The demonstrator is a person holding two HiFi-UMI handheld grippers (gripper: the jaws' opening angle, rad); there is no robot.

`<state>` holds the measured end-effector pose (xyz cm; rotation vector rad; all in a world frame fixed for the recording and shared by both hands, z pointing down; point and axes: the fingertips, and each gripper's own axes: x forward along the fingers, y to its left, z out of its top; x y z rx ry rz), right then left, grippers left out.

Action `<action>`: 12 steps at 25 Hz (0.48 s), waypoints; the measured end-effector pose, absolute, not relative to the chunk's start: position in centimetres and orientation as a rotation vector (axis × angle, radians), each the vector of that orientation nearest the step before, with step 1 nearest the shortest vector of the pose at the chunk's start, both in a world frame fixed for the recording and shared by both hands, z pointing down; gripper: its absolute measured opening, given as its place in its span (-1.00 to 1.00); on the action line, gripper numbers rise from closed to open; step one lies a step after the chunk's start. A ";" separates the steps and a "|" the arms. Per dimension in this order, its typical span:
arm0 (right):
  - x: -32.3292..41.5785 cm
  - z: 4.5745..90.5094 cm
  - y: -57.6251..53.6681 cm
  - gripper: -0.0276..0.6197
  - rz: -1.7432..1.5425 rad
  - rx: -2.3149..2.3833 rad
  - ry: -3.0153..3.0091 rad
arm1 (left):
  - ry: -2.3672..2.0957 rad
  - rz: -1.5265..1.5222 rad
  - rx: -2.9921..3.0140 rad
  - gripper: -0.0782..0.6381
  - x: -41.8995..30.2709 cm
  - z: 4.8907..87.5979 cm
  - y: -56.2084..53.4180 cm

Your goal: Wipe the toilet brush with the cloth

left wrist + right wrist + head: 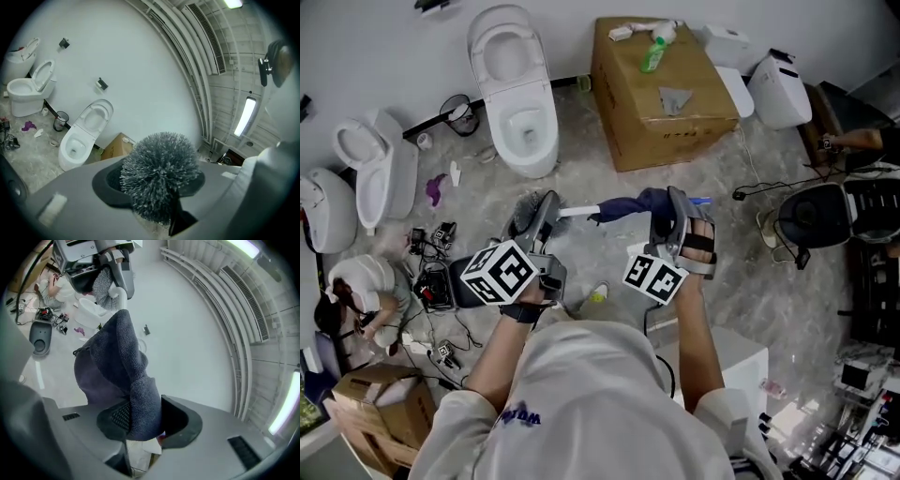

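Observation:
In the head view my left gripper [532, 216] is shut on the toilet brush, whose grey bristle head [525, 212] sits at the jaws and whose white handle [579, 211] runs to the right. A dark blue cloth [623, 206] is wrapped over the handle's far part, with my right gripper [662, 208] shut on it. The left gripper view shows the bristle head [159, 180] filling the space between the jaws. In the right gripper view the cloth [123, 376] is pinched between the pads and drapes upward to the white handle [120, 298] and bristles [104, 284].
A white toilet [517, 89] stands against the far wall, a second toilet [377, 173] at the left, a black wire bin [461, 114] between them. A cardboard box [661, 94] with a green bottle [654, 54] is at the back. A person [361, 291] crouches among cables at the left.

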<state>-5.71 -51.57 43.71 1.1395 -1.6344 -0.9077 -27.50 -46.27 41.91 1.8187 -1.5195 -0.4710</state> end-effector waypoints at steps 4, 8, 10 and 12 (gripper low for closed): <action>-1.6 43.9 -53.6 -0.48 -0.860 1.179 -1.640 | -1.549 -0.460 1.845 -0.23 -26.2 41.0 -47.6; -2.5 45.0 -54.5 -0.33 -0.827 1.136 -1.686 | -1.572 -0.490 1.816 -0.23 -26.3 41.2 -48.8; -4.3 46.0 -53.8 -0.18 -0.756 1.107 -1.777 | -1.631 -0.517 1.798 -0.23 -27.9 41.0 -48.8; -6.0 46.2 -53.1 -0.20 -0.737 1.126 -1.819 | -1.685 -0.534 1.790 -0.23 -30.2 40.6 -48.8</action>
